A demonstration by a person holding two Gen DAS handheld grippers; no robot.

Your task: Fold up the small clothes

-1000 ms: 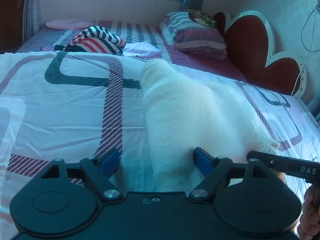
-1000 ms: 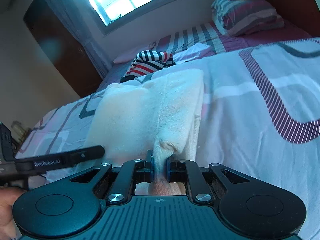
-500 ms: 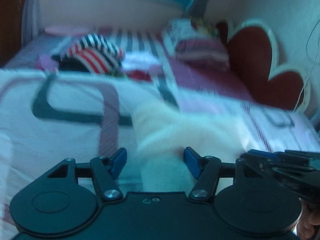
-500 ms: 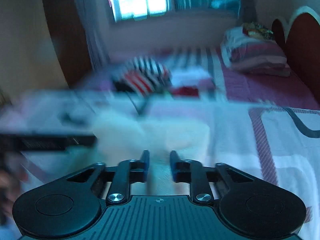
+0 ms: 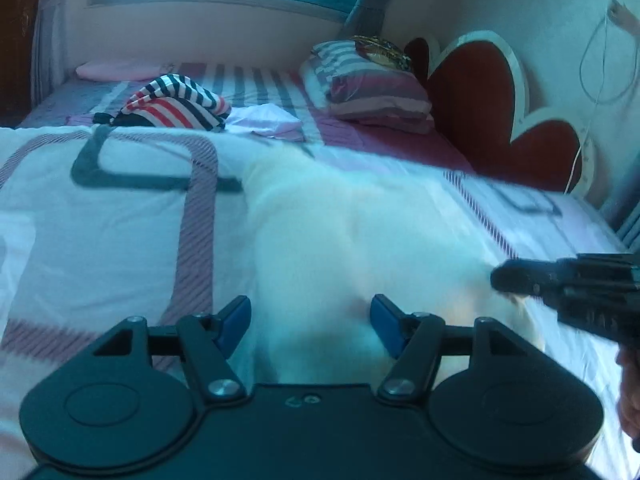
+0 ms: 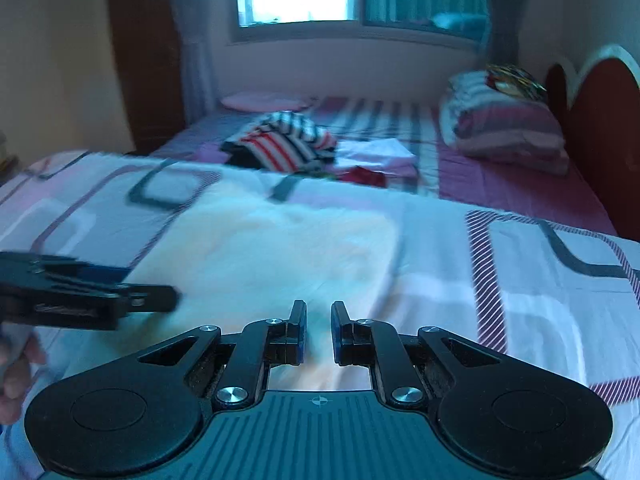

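Fingers of the left gripper (image 5: 310,326) stand wide apart, blue pads either side of the near end of a white garment (image 5: 340,232), gripping nothing. The right gripper (image 6: 319,332) has its fingers parted by a narrow gap, nothing between them, the cloth lying just beyond the tips. From the left wrist view the right gripper's black body reaches in from the right edge, its tip at the garment's near right corner; from the right wrist view the left gripper's body lies at the cloth's left side.

The white garment rests flat and blurred on a white bedspread (image 5: 100,240) patterned with grey and striped purple bands, near the bed's front edge. Further back a striped red, white and navy garment (image 5: 176,104) sits in a heap beside a pale folded piece (image 5: 268,122). A striped pillow (image 5: 372,88) lies at the far right corner against a red heart-shaped headboard (image 5: 480,108).
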